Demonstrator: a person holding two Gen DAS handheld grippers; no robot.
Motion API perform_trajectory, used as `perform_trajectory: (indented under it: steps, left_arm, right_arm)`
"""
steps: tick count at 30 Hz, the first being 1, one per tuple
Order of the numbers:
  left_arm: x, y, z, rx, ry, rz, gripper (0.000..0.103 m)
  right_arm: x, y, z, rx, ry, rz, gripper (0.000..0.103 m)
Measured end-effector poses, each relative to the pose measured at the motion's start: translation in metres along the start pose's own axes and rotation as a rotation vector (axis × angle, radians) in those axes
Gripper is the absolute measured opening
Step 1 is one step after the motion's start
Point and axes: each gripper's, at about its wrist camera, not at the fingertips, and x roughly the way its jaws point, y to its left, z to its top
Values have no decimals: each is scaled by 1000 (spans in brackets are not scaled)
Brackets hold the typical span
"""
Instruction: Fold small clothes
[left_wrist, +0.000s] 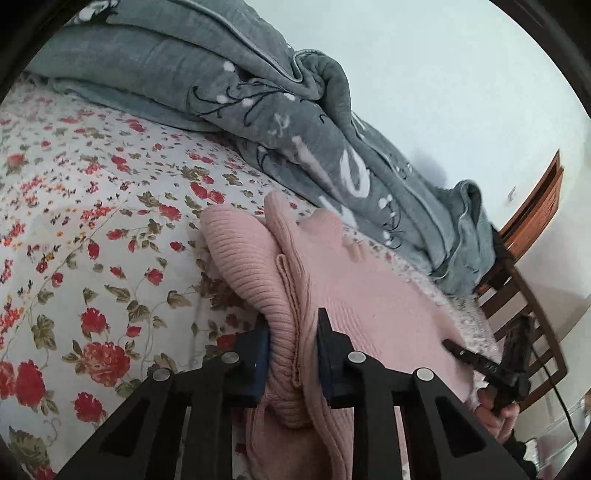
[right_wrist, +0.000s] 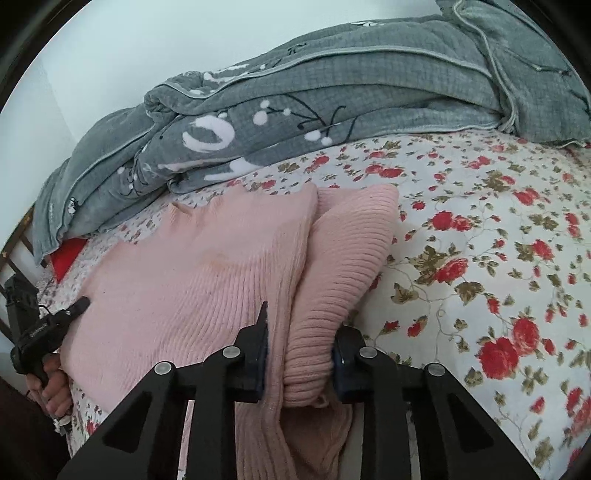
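1. The pink ribbed knit sweater (left_wrist: 369, 295) lies on the bed's white red-rose floral sheet (left_wrist: 92, 221).
2. The left hand-held gripper (left_wrist: 291, 354) clamps a bunched fold of the sweater.
3. The right hand-held gripper (right_wrist: 301, 354) likewise clamps bunched knit.
4. A rumpled grey quilted blanket (right_wrist: 295, 122) lies behind the sweater.

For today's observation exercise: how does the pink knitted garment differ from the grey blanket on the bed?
The pink knitted garment is plain and ribbed; the grey blanket carries white and black motifs. The garment is clamped by the left gripper and the right gripper; the blanket lies untouched, bunched behind it. Both rest on the floral sheet.
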Motion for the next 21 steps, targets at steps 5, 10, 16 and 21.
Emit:
perform_trajectory:
  steps: [5, 10, 16, 21]
  left_arm:
    - [-26, -8, -13, -32, 6, 7, 19]
    - [-72, -27, -44, 7, 27, -16, 19]
    - [-111, -30, -95, 38, 80, 46, 24]
    - [-102, -19, -95, -21, 86, 76, 53]
  right_arm:
    - [-35, 9, -11, 69, -16, 19, 25]
    - [-79, 12, -41, 74, -13, 60, 25]
    - [-116, 4, -95, 80, 5, 93, 26]
    - [-117, 6, -107, 56, -42, -62, 44]
